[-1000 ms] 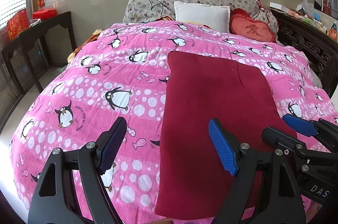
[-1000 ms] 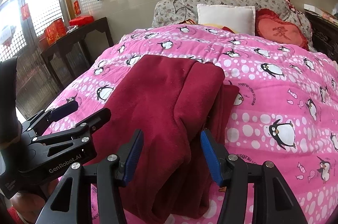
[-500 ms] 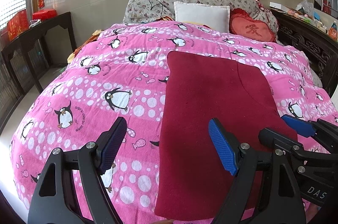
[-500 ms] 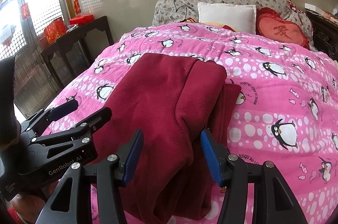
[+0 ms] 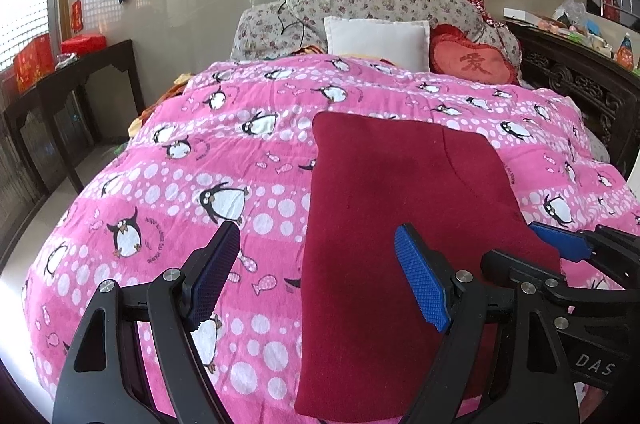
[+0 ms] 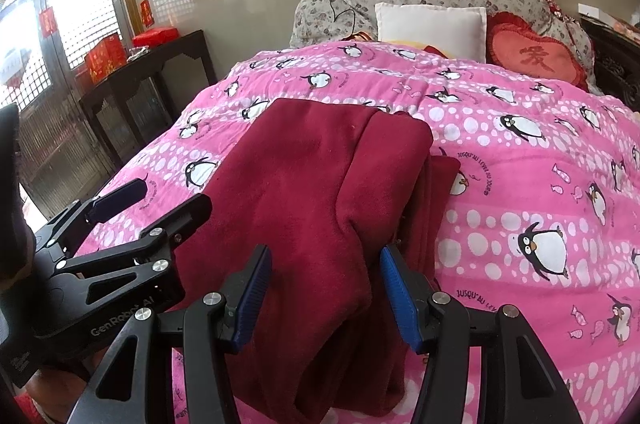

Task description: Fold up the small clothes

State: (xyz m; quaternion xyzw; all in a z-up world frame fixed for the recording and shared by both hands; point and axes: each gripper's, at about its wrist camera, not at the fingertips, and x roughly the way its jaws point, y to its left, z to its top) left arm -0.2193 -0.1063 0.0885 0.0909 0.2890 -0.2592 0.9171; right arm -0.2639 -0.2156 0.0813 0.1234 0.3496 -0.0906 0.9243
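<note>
My left gripper (image 5: 316, 276) is spread wide, nothing between the pads, w/ its right pad over the near-left part of the dark red garment (image 5: 400, 216) and its left pad over bare blanket. I keep it straddling that long left edge b/c that's probably the side I'd pick up for the next fold. Right gripper (image 6: 325, 294) is also parted, about mid-width, jaws either side of a raised ridge of the cloth near the foot end; whether the pads touch the fabric, can't tell. Not clamped on anything as far as I see.

Garment lies lengthwise on the pink penguin blanket (image 5: 256, 152), near the foot of the bed, already folded into a long strip, so I judge the side folds done & the end-to-end fold left.

Views differ a lot. Left cam shows the top as a flat, clean rectangle w/ a faint seam line toward the far right. Right cam shows what that hides: the right side is stacked, top layer humped, a lower layer sticking out past it toward the blanket, so the fold's not squared. Left cam also catches the right gripper's tips at the cloth's near-right corner.

Beyond: white pillow (image 5: 374, 40), red heart cushion (image 5: 472, 60), dark side table (image 6: 160, 64) at left.
</note>
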